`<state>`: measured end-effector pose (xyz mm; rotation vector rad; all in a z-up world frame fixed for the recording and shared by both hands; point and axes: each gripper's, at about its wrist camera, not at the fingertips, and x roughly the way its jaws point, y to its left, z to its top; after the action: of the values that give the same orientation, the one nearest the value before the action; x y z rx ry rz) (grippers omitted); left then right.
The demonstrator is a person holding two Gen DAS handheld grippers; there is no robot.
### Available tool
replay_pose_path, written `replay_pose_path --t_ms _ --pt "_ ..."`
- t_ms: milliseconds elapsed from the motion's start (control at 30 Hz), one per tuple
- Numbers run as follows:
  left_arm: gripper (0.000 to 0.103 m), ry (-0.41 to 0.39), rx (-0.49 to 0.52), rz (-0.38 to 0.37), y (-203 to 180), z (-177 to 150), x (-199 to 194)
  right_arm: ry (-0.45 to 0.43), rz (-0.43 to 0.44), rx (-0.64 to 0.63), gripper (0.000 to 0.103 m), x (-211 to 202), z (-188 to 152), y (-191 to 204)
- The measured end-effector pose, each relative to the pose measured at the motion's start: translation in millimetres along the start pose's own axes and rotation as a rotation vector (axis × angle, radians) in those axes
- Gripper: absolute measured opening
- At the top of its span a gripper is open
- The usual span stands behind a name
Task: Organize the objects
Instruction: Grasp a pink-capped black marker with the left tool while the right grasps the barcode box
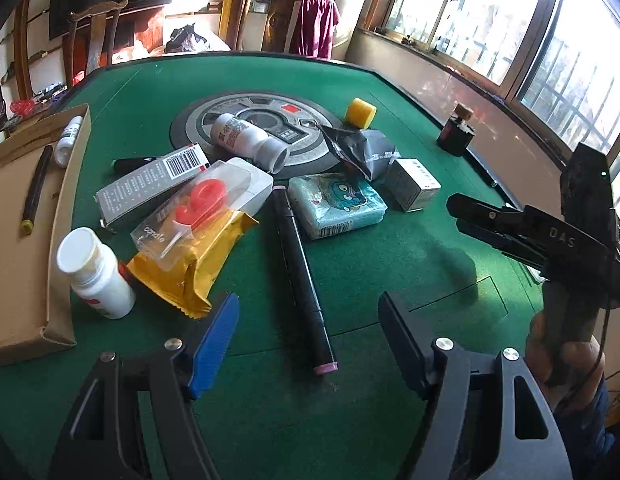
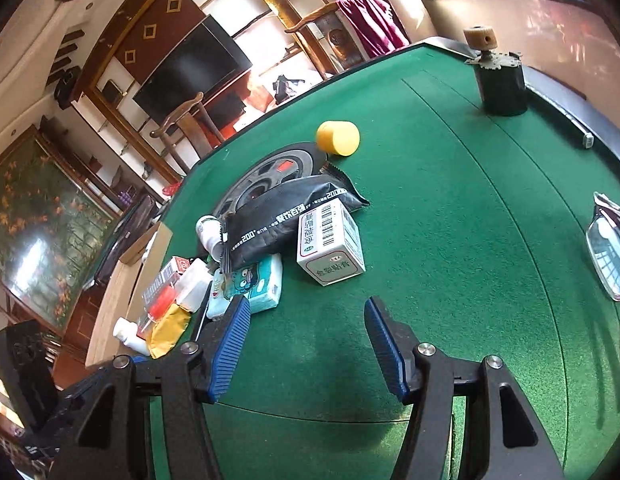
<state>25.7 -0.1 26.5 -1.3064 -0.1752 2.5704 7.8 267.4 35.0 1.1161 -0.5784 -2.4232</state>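
Note:
A heap of small objects lies on the green felt table (image 1: 389, 264). In the left wrist view my left gripper (image 1: 308, 314) is open and empty, with a black marker (image 1: 300, 272) lying between its fingers. Nearby are a white bottle (image 1: 94, 268), a yellow packet (image 1: 194, 260), a clear candle pack (image 1: 202, 204), a grey box (image 1: 154, 184), a tissue pack (image 1: 337, 204) and a small white box (image 1: 413, 184). My right gripper (image 2: 306, 320) is open and empty above bare felt, just short of the white box (image 2: 329, 244) and tissue pack (image 2: 250, 284).
An open cardboard box (image 1: 34, 216) at the left holds a white bottle (image 1: 70, 136) and a dark pen (image 1: 36, 188). A yellow cylinder (image 2: 337, 138), a black jar (image 2: 501, 84) and glasses (image 2: 609, 248) lie further out. The right gripper's body (image 1: 549, 236) shows at right.

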Motion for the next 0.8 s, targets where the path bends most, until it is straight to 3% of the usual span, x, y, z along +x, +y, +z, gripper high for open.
replay_pose_path --t_ms 100,167,200,267,433,533,800 --pt "0.062 0.043 0.002 0.044 -5 9 19 -0.005 0.010 -0.001 0.065 -2 1 -1" --pt "0.049 0.063 0.022 0.055 -9 16 30 -0.010 0.026 0.005 0.066 -5 1 -2" --pt "0.031 0.082 0.028 0.083 -11 19 38 -0.013 0.029 0.007 0.067 -5 0 -3" --pt "0.021 0.080 0.057 0.135 -14 23 45 -0.011 0.035 0.006 0.069 -6 0 -3" --pt "0.014 0.075 0.062 0.150 -9 16 38 -0.018 0.043 0.007 0.069 -8 -1 -3" --pt "0.014 0.075 0.048 0.122 2 2 23 0.010 0.020 -0.024 0.069 -6 1 2" --pt "0.014 0.051 0.068 0.144 -2 -1 24 0.119 -0.188 -0.168 0.068 24 45 24"
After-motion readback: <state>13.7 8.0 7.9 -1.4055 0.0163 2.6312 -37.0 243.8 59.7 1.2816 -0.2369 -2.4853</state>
